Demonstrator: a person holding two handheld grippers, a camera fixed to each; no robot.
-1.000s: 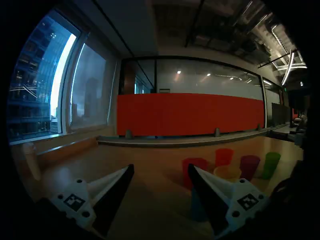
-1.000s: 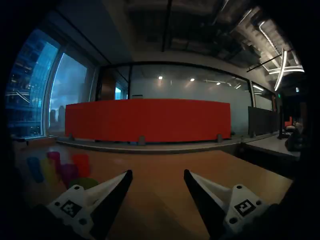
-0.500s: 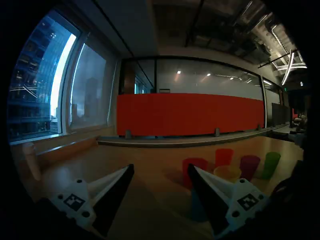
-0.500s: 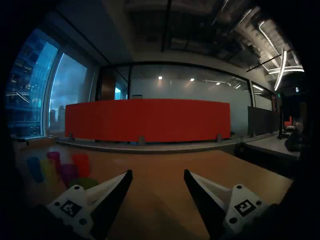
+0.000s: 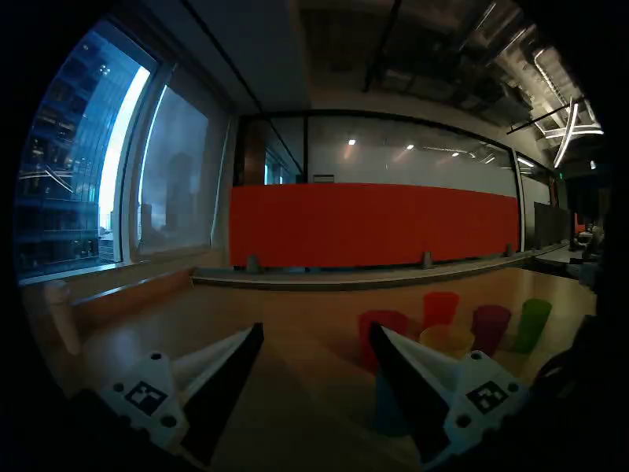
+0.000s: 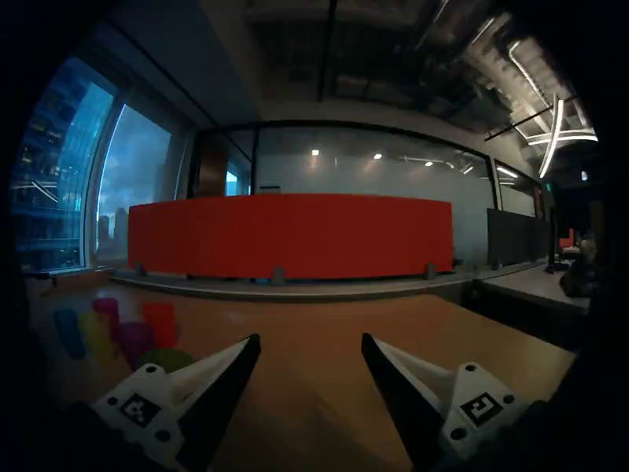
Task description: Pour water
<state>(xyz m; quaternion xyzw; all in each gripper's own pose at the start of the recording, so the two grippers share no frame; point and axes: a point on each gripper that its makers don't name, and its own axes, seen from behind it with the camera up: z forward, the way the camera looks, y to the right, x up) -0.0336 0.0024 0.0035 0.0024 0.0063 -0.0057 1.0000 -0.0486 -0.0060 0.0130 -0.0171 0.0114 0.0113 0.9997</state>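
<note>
Left gripper (image 5: 314,326) and right gripper (image 6: 309,338) were wide open and empty, with cups (image 5: 440,308) nearer the left, on its right.

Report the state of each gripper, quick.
Left gripper: open, nothing between its fingers.
Right gripper: open, nothing between its fingers.

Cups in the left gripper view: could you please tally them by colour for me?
Red cup: 1
Orange cup: 1
Yellow cup: 1
Purple cup: 1
Green cup: 1
Blue cup: 1
Total: 6
</note>
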